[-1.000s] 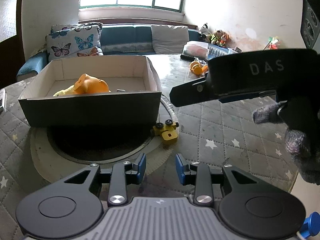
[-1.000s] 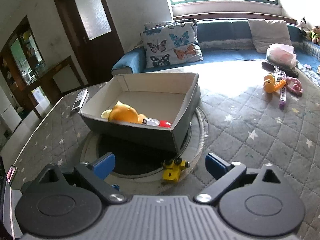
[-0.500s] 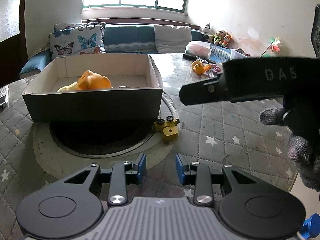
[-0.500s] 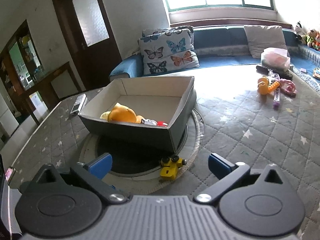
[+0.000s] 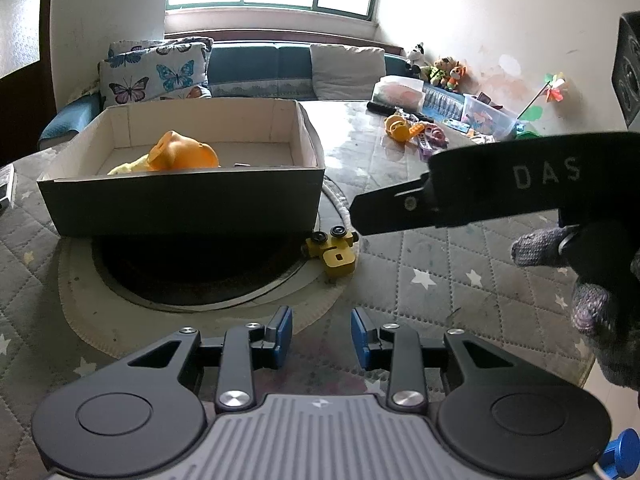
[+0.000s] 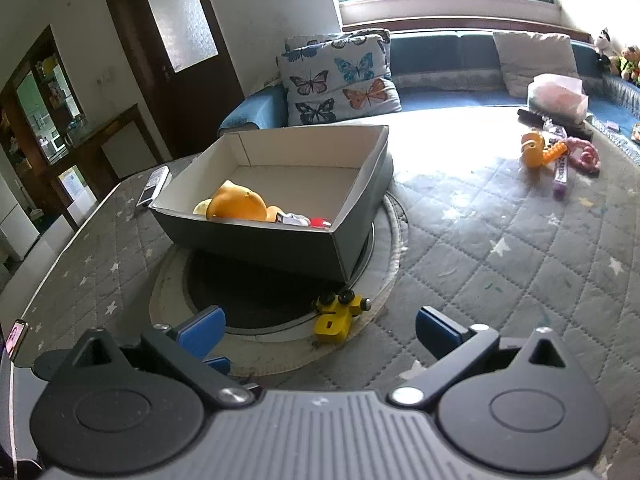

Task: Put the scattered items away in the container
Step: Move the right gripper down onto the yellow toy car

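Quick count: one cardboard box (image 6: 280, 240) on the worktop (image 6: 520, 280), with one big orange toy (image 6: 236, 204) inside plus what looks like two smaller bits next to it, one white (image 6: 294, 219) and one red (image 6: 320, 222). One yellow toy vehicle (image 6: 338, 314) sits loose just beside the box's near corner. Toward the far right corner there's a little pile (image 6: 556, 156) of maybe four items, hard to separate. One remote (image 6: 154, 184) at the left edge. Two butterfly pillows (image 6: 340, 80) on the sofa, one plain one (image 6: 534, 56).
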Action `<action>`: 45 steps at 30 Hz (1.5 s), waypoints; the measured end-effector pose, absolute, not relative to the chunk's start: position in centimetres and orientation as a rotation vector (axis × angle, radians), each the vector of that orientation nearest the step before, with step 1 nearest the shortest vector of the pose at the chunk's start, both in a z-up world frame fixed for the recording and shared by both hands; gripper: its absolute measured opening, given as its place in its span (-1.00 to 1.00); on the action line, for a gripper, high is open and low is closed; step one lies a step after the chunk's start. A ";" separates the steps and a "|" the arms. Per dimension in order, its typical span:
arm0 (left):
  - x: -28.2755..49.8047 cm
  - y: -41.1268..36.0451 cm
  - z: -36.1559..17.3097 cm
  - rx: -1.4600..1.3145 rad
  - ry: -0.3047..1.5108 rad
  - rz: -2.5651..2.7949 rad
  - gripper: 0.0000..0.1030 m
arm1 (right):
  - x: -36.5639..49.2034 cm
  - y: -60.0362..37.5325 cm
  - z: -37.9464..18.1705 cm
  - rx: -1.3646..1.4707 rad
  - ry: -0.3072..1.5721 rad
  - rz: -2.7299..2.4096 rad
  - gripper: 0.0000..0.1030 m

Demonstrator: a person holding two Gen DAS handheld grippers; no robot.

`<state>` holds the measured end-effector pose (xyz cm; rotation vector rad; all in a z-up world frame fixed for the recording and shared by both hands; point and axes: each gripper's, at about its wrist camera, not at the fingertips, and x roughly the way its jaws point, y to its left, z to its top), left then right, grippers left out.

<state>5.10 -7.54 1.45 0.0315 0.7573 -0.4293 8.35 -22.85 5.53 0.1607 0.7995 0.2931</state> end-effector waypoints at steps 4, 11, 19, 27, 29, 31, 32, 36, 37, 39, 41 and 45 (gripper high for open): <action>5.6 -7.7 1.3 0.029 0.763 -0.422 -0.31 | 9.1 -22.9 5.3 0.171 0.822 0.287 0.88; 6.7 -7.7 1.1 0.027 0.772 -0.411 -0.31 | 10.9 -23.5 4.5 0.205 0.871 0.272 0.69; 8.0 -8.1 1.0 0.026 0.779 -0.418 -0.31 | 13.2 -23.1 3.1 0.224 0.922 0.286 0.46; 8.9 -8.0 0.3 0.018 0.804 -0.421 -0.31 | 15.1 -22.7 1.6 0.224 0.968 0.285 0.25; 9.0 -8.0 0.2 0.017 0.808 -0.424 -0.31 | 15.5 -22.8 1.2 0.229 0.977 0.281 0.18; 9.1 -8.0 0.2 0.015 0.811 -0.425 -0.31 | 15.8 -22.9 0.9 0.235 0.986 0.277 0.03; 9.1 -8.0 0.2 0.014 0.812 -0.426 -0.31 | 15.9 -22.9 0.7 0.240 0.991 0.276 -0.02; 9.2 -8.0 0.1 0.011 0.814 -0.428 -0.31 | 15.9 -23.1 0.4 0.264 1.006 0.272 -0.29; 9.1 -8.0 0.1 0.011 0.815 -0.428 -0.31 | 15.8 -23.1 0.4 0.271 1.009 0.271 -0.32; 9.2 -8.0 0.1 0.010 0.816 -0.428 -0.31 | 15.6 -23.1 0.4 0.283 1.014 0.270 -0.39; 9.1 -8.0 0.1 0.008 0.816 -0.429 -0.31 | 15.4 -23.2 0.4 0.296 1.019 0.269 -0.53; 9.0 -7.8 0.0 0.007 0.820 -0.429 -0.31 | 15.0 -23.2 0.4 0.321 1.030 0.267 -0.54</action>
